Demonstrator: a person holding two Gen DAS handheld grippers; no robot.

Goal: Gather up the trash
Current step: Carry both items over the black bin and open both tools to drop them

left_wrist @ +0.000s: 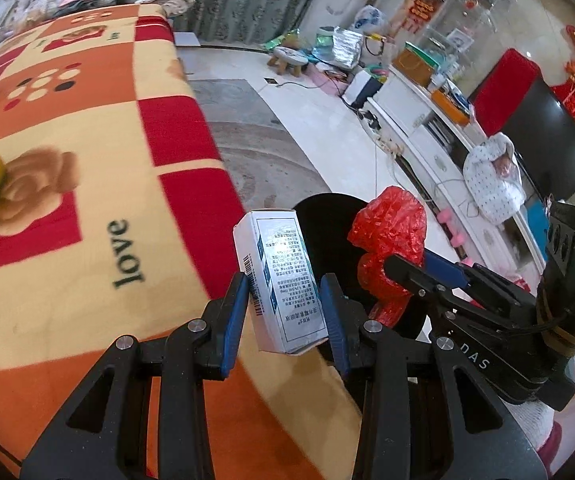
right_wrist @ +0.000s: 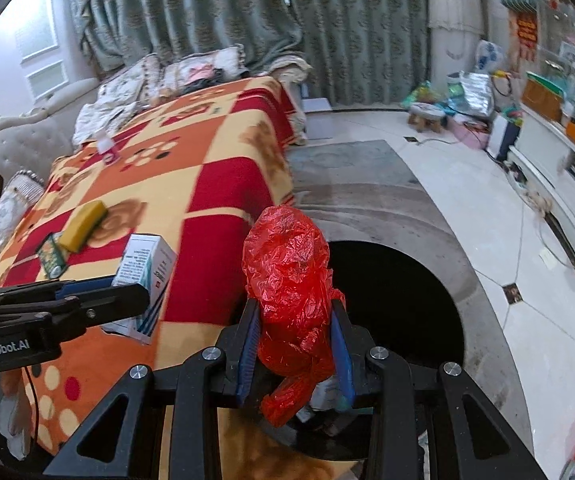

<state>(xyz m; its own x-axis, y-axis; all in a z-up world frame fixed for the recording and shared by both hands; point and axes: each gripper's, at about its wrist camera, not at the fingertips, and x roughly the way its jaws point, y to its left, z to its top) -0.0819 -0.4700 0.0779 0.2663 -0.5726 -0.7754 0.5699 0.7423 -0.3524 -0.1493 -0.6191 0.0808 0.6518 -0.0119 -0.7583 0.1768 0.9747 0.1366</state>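
Trash in hand on both sides — the left hand-held gripper (left_wrist: 285, 308) is clamped on a white printed carton (left_wrist: 281, 276), its blue pads pressing the two long sides; the right hand-held gripper (right_wrist: 297, 340) is clamped on a crumpled red plastic bag (right_wrist: 287, 280), which bulges above the pads; both items hang over the near edge of a black round bin (right_wrist: 407, 300) on the floor, just right of the blanket-covered bed (left_wrist: 87, 160); a yellow sponge (right_wrist: 83, 224) and small green packet (right_wrist: 51, 258) lie on the blanket, left — apart from both grippers.
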